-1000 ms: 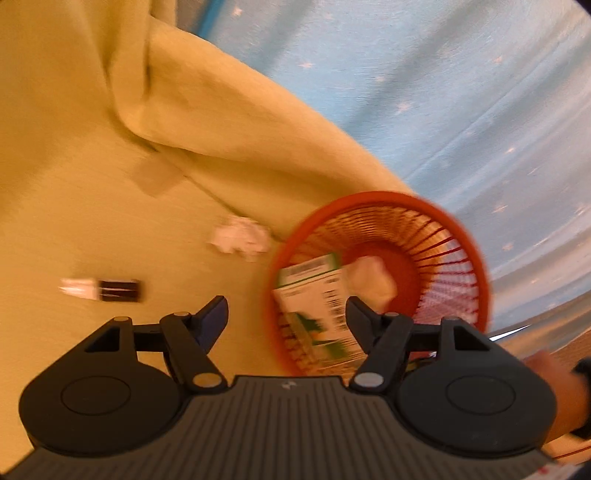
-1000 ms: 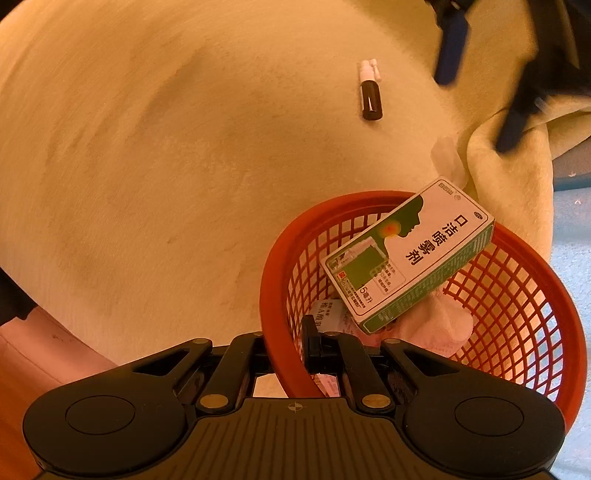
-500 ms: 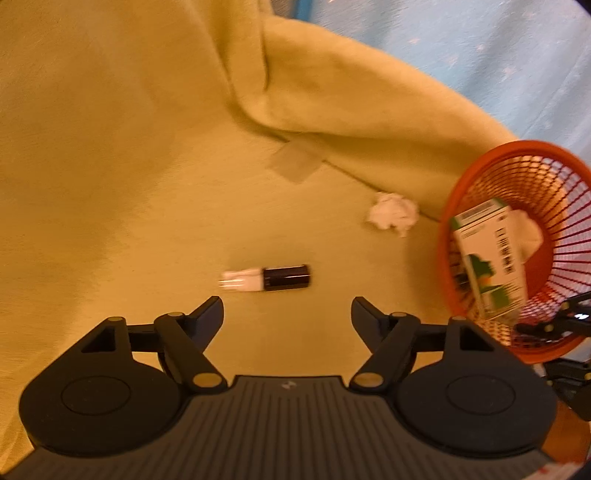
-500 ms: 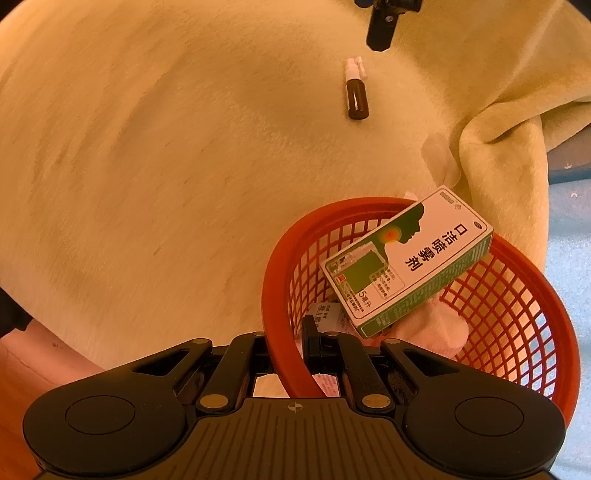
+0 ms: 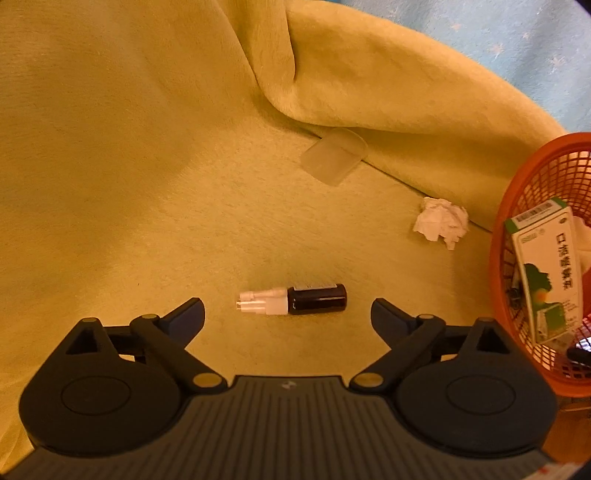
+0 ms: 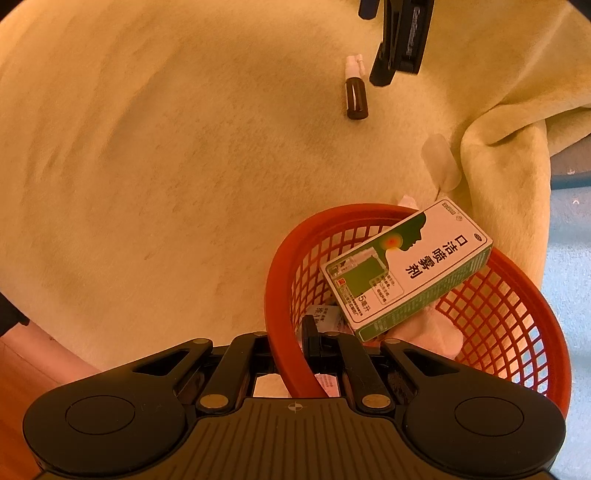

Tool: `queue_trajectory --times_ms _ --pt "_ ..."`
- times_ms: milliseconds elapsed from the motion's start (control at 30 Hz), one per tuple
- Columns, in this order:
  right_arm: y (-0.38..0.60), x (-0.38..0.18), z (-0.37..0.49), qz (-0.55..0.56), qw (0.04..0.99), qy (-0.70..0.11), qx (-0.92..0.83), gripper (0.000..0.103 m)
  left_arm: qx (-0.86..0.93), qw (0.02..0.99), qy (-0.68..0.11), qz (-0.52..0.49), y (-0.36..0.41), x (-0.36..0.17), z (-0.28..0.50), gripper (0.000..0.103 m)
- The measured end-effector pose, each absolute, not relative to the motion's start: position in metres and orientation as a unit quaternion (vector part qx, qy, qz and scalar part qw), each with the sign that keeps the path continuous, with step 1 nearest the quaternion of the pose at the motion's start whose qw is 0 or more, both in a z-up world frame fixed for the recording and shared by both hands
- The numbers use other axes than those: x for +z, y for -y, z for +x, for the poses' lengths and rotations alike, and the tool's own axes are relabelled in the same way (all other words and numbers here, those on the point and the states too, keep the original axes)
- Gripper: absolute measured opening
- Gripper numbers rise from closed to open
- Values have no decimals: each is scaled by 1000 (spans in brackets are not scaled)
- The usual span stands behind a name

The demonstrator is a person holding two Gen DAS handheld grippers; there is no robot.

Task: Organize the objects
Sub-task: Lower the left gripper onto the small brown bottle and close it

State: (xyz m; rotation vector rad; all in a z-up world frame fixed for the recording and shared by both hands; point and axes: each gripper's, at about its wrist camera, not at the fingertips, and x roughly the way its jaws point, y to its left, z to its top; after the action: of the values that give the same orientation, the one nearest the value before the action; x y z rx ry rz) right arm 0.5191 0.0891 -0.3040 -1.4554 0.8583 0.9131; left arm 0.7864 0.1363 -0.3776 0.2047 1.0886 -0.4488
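A small dark spray bottle point(image 5: 295, 301) with a white nozzle lies on its side on the yellow blanket point(image 5: 129, 166). My left gripper point(image 5: 288, 315) is open, its fingers either side of the bottle and a little short of it. The bottle point(image 6: 355, 94) also shows at the top of the right wrist view, under the left gripper's finger point(image 6: 400, 40). My right gripper point(image 6: 291, 345) is shut on the near rim of a red mesh basket point(image 6: 517, 332). A green-and-white medicine box point(image 6: 410, 266) leans inside the basket over crumpled tissue point(image 6: 439, 336).
A crumpled white tissue point(image 5: 441, 221) lies on the blanket near the basket point(image 5: 517, 206). A clear plastic cap point(image 5: 334, 157) rests by a raised blanket fold point(image 5: 388, 81). Blue starred fabric point(image 5: 498, 33) lies beyond the fold.
My left gripper swung left from the basket and closed in on the spray bottle, which now sits between its open fingers. The right gripper stays clamped on the basket rim.
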Motion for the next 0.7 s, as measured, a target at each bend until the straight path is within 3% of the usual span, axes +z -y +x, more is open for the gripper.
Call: queue_trajectory --times_ms 700 --pt "-93 -303 531 -613 569 -367 406 2 -191 832 -513 94 -121 -406 804 97"
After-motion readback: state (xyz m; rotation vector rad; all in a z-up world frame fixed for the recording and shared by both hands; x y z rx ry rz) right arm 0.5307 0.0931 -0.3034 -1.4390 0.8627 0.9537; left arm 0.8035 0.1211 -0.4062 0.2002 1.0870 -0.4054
